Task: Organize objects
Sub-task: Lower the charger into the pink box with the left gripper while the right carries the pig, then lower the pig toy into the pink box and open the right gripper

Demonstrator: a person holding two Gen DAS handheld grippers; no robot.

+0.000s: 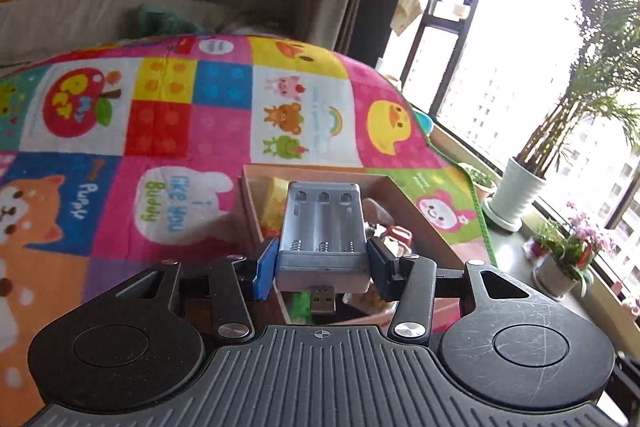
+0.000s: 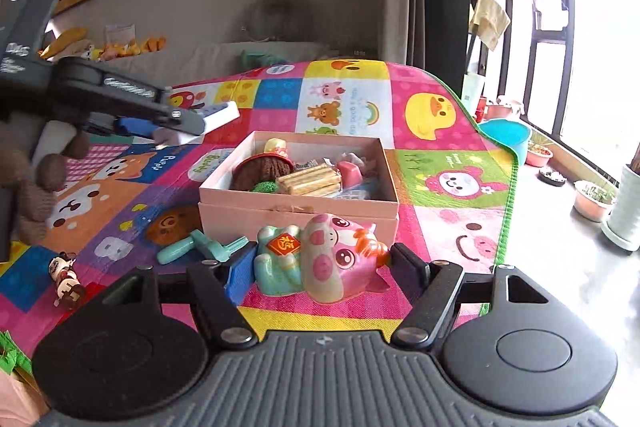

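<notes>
Two grabs already solid: left gripper (image 1: 322, 267) clamping battery charger (image 1: 323, 233) above pink box (image 2: 298, 213), right gripper (image 2: 318, 269) pinching pig figurine (image 2: 320, 261) just beside it, so carry level, drop gently inside.

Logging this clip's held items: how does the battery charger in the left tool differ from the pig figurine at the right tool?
The battery charger is a grey, boxy case with empty slots; the pig figurine is rounded, glossy pink and teal. The charger is lifted over the pink box, clamped in the left tool; the figurine lies on the mat in front of that box, between the right tool's fingers. Both sit crosswise between blue pads.
</notes>
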